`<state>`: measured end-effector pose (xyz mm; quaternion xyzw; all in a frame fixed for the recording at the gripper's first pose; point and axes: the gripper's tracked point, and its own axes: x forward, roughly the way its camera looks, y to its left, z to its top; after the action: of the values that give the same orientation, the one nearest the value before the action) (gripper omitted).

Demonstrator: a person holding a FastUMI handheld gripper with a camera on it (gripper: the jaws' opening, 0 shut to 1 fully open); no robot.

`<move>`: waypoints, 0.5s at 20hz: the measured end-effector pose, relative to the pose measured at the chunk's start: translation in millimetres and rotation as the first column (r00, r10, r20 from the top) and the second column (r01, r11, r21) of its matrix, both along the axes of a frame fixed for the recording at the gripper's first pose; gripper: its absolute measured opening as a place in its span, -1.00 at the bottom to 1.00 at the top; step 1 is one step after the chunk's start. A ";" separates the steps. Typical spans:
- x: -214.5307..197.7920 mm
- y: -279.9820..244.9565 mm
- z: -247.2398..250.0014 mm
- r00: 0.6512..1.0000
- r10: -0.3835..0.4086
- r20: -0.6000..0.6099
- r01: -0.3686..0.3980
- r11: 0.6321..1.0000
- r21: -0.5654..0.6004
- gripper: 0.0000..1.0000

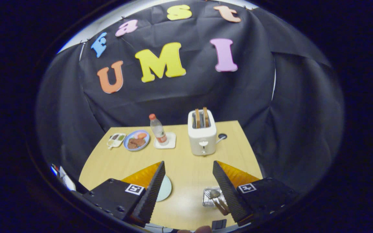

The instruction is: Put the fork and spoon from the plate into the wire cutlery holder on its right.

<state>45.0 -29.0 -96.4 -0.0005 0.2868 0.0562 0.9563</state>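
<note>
Black cloth drapes the booth behind and around a light wooden table (186, 161), which takes up the middle ground.

The gripper (189, 166) hangs above the near part of the table with its two fingers spread wide apart and nothing between them — bare tabletop shows in the gap.

Beyond the fingers, toward the far edge, stands a white toaster (202, 132) with two brown slices sticking up from its slots. To its left a clear water bottle (158, 130) with a red cap stands upright on a small white square coaster (170, 142). Left of that lies a blue plate of food (136, 140), and just beside it a small white sectioned dish (116, 140) at the table's left edge. A small dark round hole (222, 136) sits in the tabletop just right of the toaster.

Close in, a pale round plate (166, 189) peeks out from behind the left finger, mostly hidden by it. By the right finger sits the wire cutlery holder (209, 197), silvery and boxy, with a spoon (214, 194) in it, bowl up and handle angling down toward the finger — a second utensil beside it is too blurred to name.
</note>
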 end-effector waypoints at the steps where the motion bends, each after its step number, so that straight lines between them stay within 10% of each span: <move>1: -0.9 -1.7 15.3 0.997 -0.004 0.073 0.004 1.000 -0.007 0.79; 10: -50.8 4.0 89.7 0.900 -0.030 0.435 0.040 0.999 -0.014 0.81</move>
<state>-5.8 -25.0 -6.8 -0.0187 0.0671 0.0341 0.9970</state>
